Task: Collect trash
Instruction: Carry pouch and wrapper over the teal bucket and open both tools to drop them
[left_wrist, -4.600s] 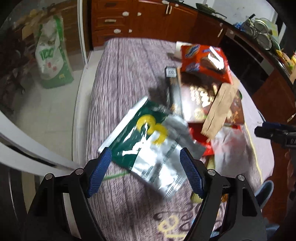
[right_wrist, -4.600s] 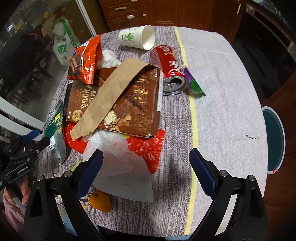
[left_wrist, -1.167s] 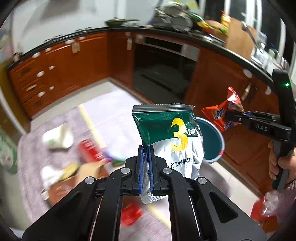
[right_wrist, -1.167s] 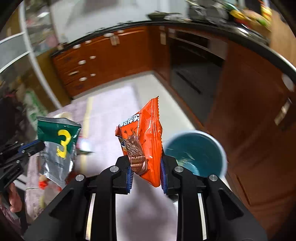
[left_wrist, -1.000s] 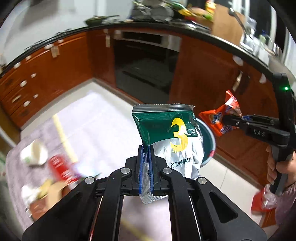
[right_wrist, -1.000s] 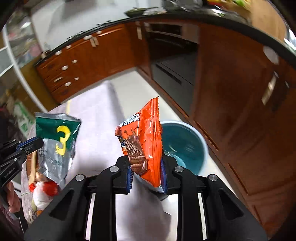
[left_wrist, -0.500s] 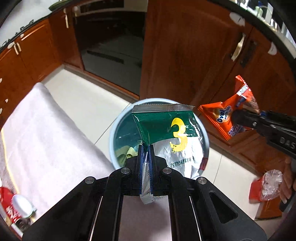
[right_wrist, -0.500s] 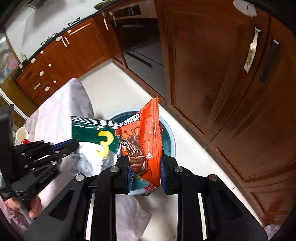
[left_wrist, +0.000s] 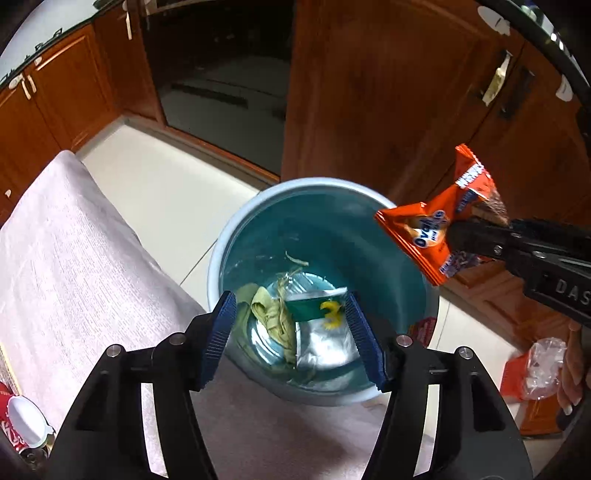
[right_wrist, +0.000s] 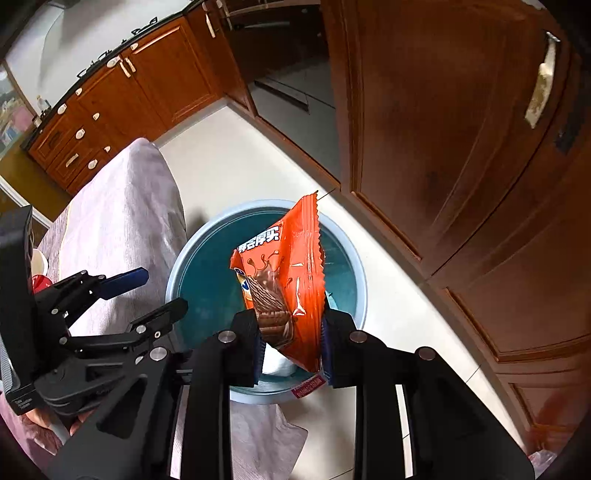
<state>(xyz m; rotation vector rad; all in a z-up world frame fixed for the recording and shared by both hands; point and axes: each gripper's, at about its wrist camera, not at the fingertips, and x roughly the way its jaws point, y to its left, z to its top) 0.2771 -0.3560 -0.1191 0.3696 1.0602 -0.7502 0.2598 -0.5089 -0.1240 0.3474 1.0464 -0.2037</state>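
Note:
A teal trash bin (left_wrist: 369, 236) stands on the floor beside the table; it also shows in the right wrist view (right_wrist: 207, 266). My left gripper (left_wrist: 291, 332) is open and empty above the bin. The green and silver snack bag (left_wrist: 321, 332) lies inside the bin on yellow-green scraps (left_wrist: 269, 314). My right gripper (right_wrist: 291, 343) is shut on an orange snack wrapper (right_wrist: 291, 273) and holds it over the bin's rim. The wrapper (left_wrist: 436, 229) and the right gripper show at the right of the left wrist view. The left gripper (right_wrist: 144, 291) shows at the left of the right wrist view.
The table with a grey-purple cloth (left_wrist: 74, 251) is to the left of the bin. A red can (left_wrist: 11, 417) lies at its edge. Wooden cabinets (right_wrist: 443, 129) and a dark oven door (left_wrist: 221, 66) stand behind the bin. A red and white bag (left_wrist: 535, 365) lies on the floor at the right.
My left gripper has opened and the green and silver bag has dropped into the bin. My right gripper has moved closer over the bin, still holding the orange wrapper.

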